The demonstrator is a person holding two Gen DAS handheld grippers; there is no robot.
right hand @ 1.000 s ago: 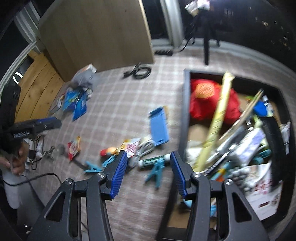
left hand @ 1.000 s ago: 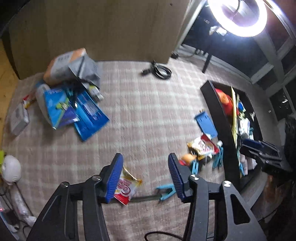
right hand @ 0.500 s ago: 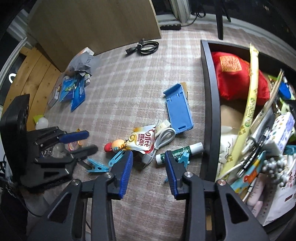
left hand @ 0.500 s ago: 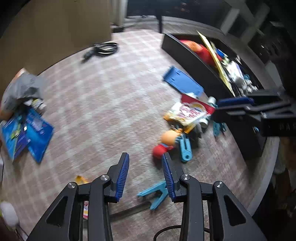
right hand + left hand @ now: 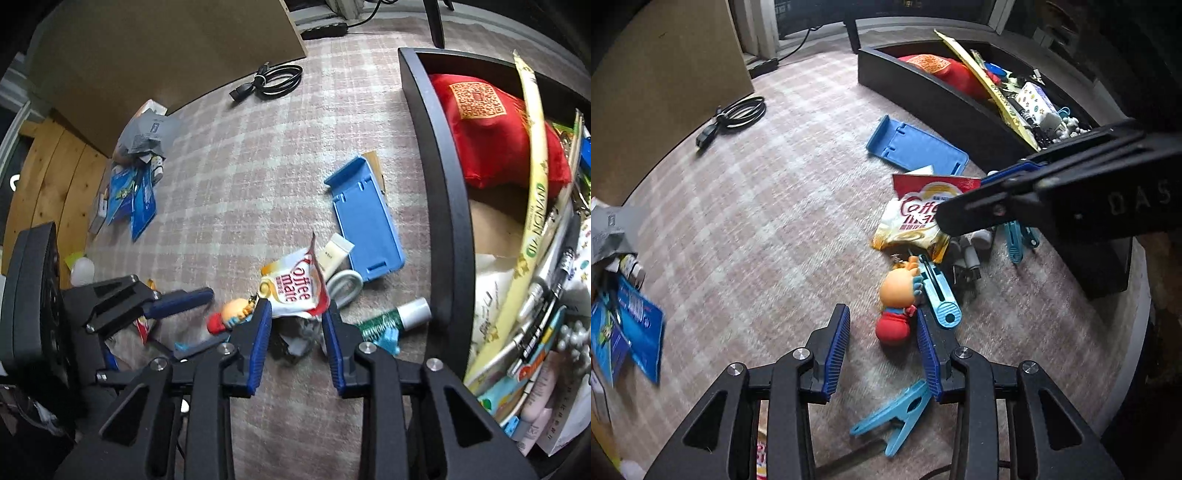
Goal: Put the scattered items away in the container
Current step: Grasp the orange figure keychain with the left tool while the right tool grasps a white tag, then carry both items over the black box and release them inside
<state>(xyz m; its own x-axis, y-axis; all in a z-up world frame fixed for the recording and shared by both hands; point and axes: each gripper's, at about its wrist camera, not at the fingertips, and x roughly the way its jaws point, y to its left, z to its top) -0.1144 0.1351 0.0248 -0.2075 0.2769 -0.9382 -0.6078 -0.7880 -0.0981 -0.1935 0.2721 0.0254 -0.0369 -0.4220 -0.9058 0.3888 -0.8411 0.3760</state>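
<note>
The black rectangular container (image 5: 448,206) is already crowded, yet a cream-and-red coffee creamer sachet (image 5: 295,291), a small orange-headed red toy figure (image 5: 897,306) and blue plastic clips remain on the checked carpet (image 5: 768,206) beside it. The left gripper (image 5: 882,349), jaws apart and gripping nothing, brackets the figure. The right gripper (image 5: 295,336), its jaws just narrowed but empty, straddles the crumpled sachet's lower edge.

I am in a room of a home, working on the floor. A pink checked carpet (image 5: 258,155) covers most of it, with wood boards (image 5: 48,177) past its left edge. Household clutter lies about: a snack packet (image 5: 916,218), a small doll (image 5: 897,295), clothes pegs (image 5: 894,417), a coiled cable (image 5: 738,112), and a full black box (image 5: 447,192).
</note>
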